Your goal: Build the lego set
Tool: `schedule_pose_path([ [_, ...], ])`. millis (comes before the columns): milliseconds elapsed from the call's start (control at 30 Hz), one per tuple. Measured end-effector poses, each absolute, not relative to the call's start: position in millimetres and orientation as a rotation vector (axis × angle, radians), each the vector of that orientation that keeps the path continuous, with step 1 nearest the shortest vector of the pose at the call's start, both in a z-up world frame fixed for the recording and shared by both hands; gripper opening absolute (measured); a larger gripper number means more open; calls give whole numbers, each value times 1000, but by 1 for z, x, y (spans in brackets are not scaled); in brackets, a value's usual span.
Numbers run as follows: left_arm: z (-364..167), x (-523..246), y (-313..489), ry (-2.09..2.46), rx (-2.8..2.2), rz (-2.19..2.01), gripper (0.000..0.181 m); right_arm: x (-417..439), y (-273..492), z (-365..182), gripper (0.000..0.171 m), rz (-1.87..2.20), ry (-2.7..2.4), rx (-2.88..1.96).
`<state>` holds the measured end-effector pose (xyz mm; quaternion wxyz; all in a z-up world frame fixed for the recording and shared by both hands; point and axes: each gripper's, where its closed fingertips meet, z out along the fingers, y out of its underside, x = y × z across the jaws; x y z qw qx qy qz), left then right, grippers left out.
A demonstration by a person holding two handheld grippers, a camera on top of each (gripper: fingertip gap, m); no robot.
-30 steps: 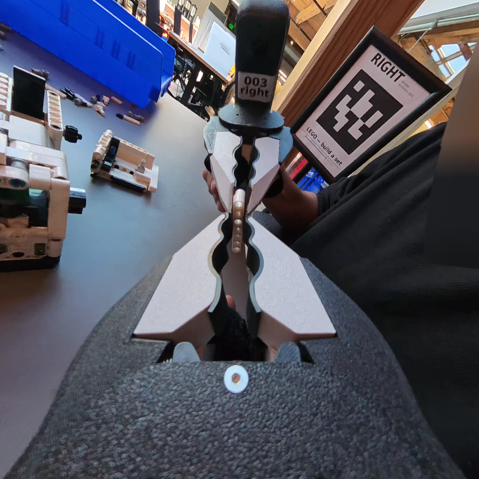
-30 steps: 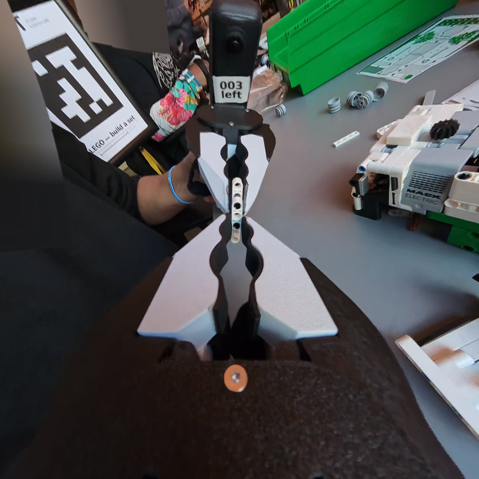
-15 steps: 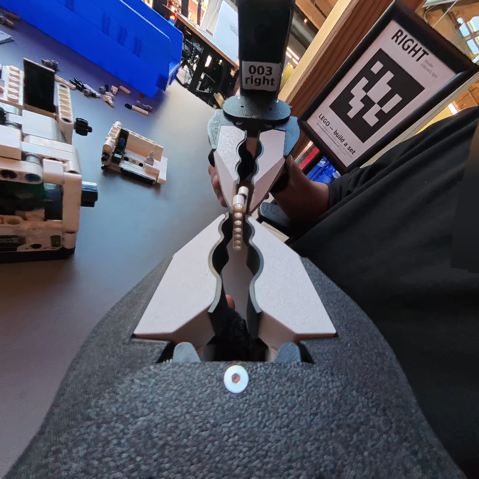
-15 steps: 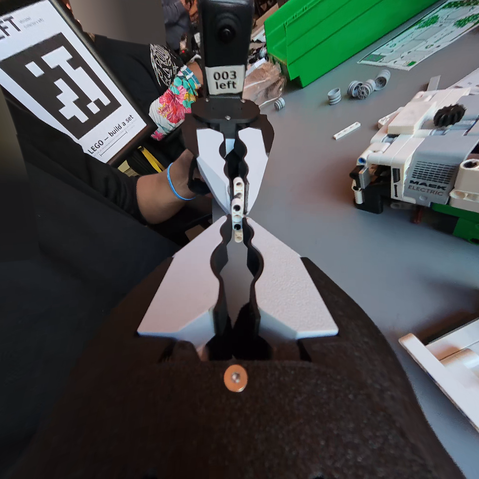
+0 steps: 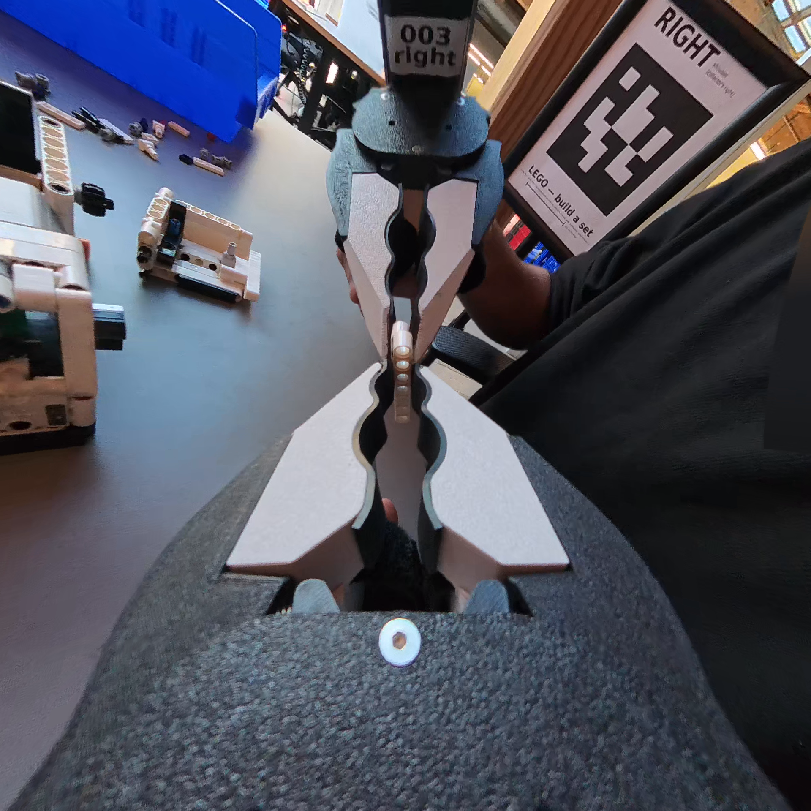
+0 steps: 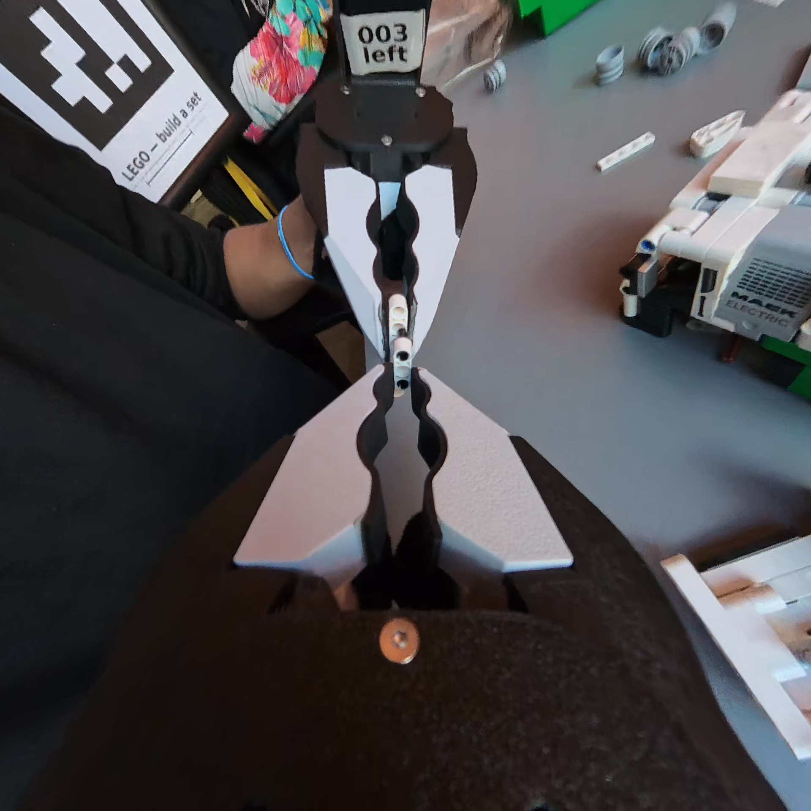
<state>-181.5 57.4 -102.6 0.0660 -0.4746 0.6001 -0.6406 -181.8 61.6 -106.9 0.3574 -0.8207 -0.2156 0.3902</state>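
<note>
Tongs are nose to nose here, tip against tip over the table edge, and both pairs are clamped on the same little white Technic beam (image 5: 402,377). From the left wrist view, the left tongs (image 5: 402,395) pinch the near end of that beam while the right tongs (image 5: 403,338) come in from the far side and grip its other end. Right wrist view shows the mirror of that: right tongs (image 6: 400,377) closed on the beam (image 6: 401,355), left tongs (image 6: 398,320) closed on it from across, and a short white pin-like bit looks to be poking out of one hole, though it's too small to be sure. A hand (image 6: 272,250) with a blue band on the wrist holds the left tongs. Off to the left of the left tongs, on the dark table (image 5: 197,395), sits a small white sub-assembly (image 5: 197,254), with the white truck build (image 5: 39,333) nearer that side edge and a blue bin (image 5: 166,48) farther out. To the right of the right tongs you get the truck cab (image 6: 746,281) and some loose grey wheels (image 6: 658,48) beyond it.
</note>
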Motion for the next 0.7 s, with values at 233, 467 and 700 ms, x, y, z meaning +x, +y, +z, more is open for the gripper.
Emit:
schedule_pose_path([
  [233, -110, -183, 55, 1874, -1429, -1841, 6, -183, 58, -113, 6, 921, -681, -2239],
  [467, -101, -179, 63, 1757, -1460, -1952, 6, -181, 69, -104, 6, 845, -678, -2164],
  [700, -83, -175, 70, 1595, -1405, -2082, 6, -181, 78, -79, 7, 856, -665, -2091],
])
